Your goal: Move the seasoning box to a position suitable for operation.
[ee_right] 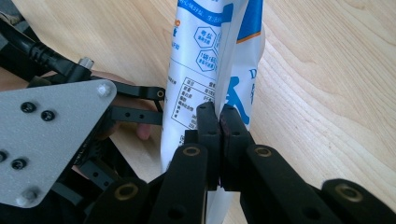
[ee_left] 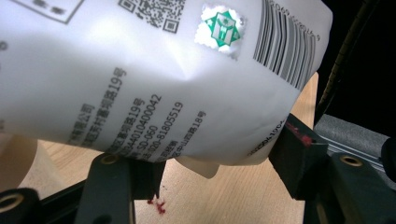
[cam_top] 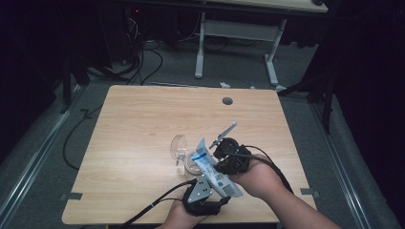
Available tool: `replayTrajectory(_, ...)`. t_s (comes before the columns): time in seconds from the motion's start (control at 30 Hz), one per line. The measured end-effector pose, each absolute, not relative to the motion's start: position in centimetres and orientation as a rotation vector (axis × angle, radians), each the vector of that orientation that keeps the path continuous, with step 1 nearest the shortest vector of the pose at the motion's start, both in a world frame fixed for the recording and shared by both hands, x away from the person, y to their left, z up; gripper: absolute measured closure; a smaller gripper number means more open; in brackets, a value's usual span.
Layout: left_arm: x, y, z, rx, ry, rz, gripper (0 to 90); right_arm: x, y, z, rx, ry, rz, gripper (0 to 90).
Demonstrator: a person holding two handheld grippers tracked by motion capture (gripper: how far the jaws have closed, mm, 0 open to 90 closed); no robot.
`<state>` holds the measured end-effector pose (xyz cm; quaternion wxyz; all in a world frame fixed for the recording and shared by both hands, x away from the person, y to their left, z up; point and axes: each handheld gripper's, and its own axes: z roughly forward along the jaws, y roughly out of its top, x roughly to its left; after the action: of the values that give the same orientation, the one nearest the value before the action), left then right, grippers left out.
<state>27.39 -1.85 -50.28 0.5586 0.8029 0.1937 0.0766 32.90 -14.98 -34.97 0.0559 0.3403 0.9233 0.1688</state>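
A white and blue printed bag (cam_top: 213, 168) hangs tilted over the table's front, gripped at both ends. My left gripper (cam_top: 217, 198) clamps the bag's bulging lower end; in the left gripper view the bag (ee_left: 154, 74) swells between the two jaws, which press its sides. My right gripper (cam_top: 228, 158) is shut on the flat side seam of the bag (ee_right: 196, 60), jaws tight together around the film. A clear glass (cam_top: 179, 145) sits just left of the bag's top corner.
The wooden table (cam_top: 143, 124) has a round cable hole (cam_top: 227, 101) near its far edge. Cables trail from both grippers off the front edge. On the floor beyond stand a white desk frame (cam_top: 200, 47) and loose wires.
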Motion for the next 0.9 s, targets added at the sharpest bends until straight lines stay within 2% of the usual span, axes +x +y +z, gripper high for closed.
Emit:
replayTrajectory(0.23,27.01,-2.02,-50.43,1.913,0.432,0.227,41.2,32.97,-14.76,-35.07,1.038,2.803,0.505,89.4)
replayTrajectory(0.57,27.13,-2.16,-50.27,1.905,0.434,0.203,42.6,33.1,-14.84,-34.96,1.032,2.803,0.513,89.5)
replayTrajectory(0.9,27.12,-2.86,-50.46,1.912,0.412,0.269,42.0,32.8,-14.93,-34.59,1.039,2.787,0.525,89.5)
